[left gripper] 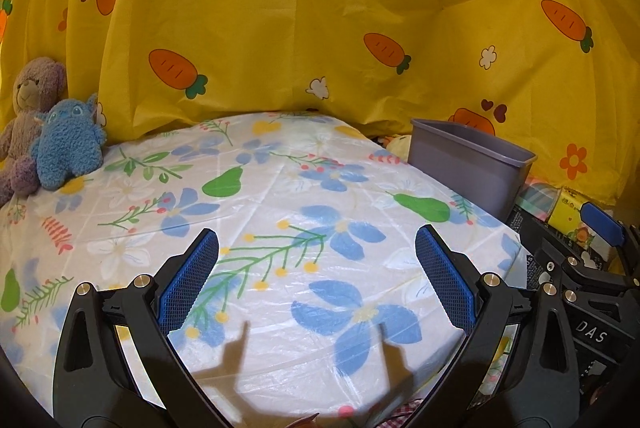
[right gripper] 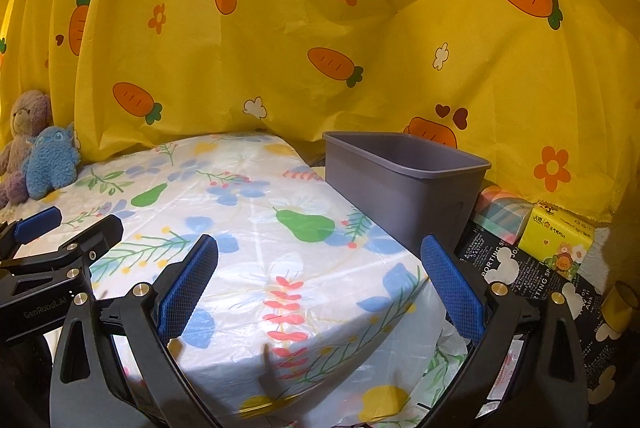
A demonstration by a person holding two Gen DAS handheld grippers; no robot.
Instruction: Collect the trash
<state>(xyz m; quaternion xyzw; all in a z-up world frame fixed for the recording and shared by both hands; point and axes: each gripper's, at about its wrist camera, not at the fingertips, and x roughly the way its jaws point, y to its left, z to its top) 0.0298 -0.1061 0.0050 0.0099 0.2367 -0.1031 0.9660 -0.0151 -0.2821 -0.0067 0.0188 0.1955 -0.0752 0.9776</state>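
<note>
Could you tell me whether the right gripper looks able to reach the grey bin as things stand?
Probably yes: the right gripper is open and empty, and nothing stands between it and the grey bin just ahead to its right.

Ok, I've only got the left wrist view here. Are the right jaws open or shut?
Observer: Open. The right gripper has its jaws spread wide with nothing between them, above the table's near right corner.
Operator: Can you see into the bin from that side?
Observer: Partly. Its far inner wall shows bare, and the bottom is hidden behind the near wall.
</note>
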